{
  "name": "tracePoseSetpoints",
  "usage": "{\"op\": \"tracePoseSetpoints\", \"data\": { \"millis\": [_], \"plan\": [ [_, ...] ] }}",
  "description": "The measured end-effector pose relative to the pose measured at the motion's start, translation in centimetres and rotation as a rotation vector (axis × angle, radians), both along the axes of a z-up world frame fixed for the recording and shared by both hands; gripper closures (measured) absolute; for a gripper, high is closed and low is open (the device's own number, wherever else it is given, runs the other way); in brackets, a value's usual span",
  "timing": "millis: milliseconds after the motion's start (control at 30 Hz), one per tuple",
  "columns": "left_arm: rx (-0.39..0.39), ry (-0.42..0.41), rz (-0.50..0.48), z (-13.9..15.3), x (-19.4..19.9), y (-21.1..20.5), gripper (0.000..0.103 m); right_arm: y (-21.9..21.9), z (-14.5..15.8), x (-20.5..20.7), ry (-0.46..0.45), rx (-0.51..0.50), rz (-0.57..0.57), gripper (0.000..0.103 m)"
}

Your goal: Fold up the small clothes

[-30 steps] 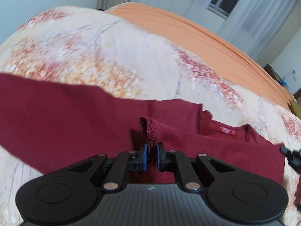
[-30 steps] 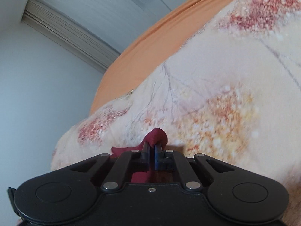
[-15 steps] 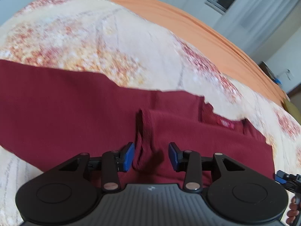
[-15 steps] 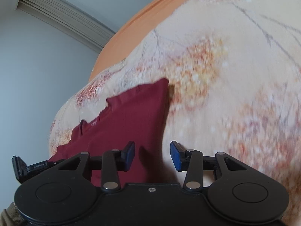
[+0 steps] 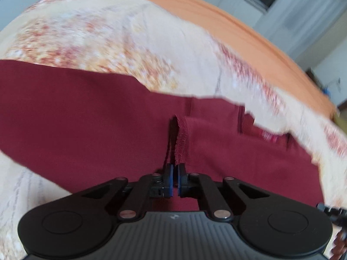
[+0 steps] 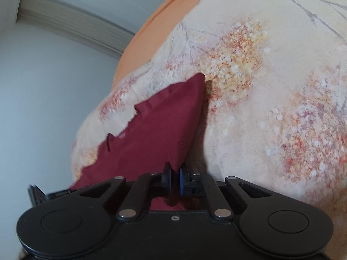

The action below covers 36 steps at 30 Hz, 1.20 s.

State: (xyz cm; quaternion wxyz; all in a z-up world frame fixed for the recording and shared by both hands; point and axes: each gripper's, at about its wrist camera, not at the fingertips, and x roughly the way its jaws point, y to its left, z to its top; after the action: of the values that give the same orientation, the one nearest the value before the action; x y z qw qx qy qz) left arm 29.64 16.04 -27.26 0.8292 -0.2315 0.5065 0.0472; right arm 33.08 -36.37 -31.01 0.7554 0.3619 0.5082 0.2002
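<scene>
Both tools, left tool (image 5: 175, 169) and right tool (image 6: 175, 172), pinch the maroon garment (image 5: 86, 117).

Right gripper (image 6: 175, 176) jaws closed on maroon garment (image 6: 156, 127) edge; cloth extends toward 11 o'clock over floral blanket (image 6: 271, 108).

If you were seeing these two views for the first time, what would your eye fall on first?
The dark red garment stands out first, spread over the pale floral bedcover. Next, the left gripper is shut on a raised, stitched fold of the garment near its middle, while the right gripper pinches its edge on the right-hand side. Beyond the bedcover, an orange sheet runs along the far side.
</scene>
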Motion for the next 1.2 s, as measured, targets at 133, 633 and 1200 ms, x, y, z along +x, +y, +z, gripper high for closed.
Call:
{"op": "tracePoseSetpoints", "data": {
  "millis": [133,633,1200],
  "plan": [
    [0.059,0.084,0.021,-0.9,0.0,1.2,0.103,0.2,-0.9,0.0,0.060,-0.093,0.024,0.095],
    [0.015,0.013,-0.058,-2.8,1.2,-1.8,0.066,1.4,-1.5,-0.3,0.040,-0.131,0.030,0.082],
    [0.162,0.050,-0.085,-2.2,0.2,-2.9,0.077,1.8,0.4,-1.0,0.035,-0.204,0.064,0.073]
  ]
}}
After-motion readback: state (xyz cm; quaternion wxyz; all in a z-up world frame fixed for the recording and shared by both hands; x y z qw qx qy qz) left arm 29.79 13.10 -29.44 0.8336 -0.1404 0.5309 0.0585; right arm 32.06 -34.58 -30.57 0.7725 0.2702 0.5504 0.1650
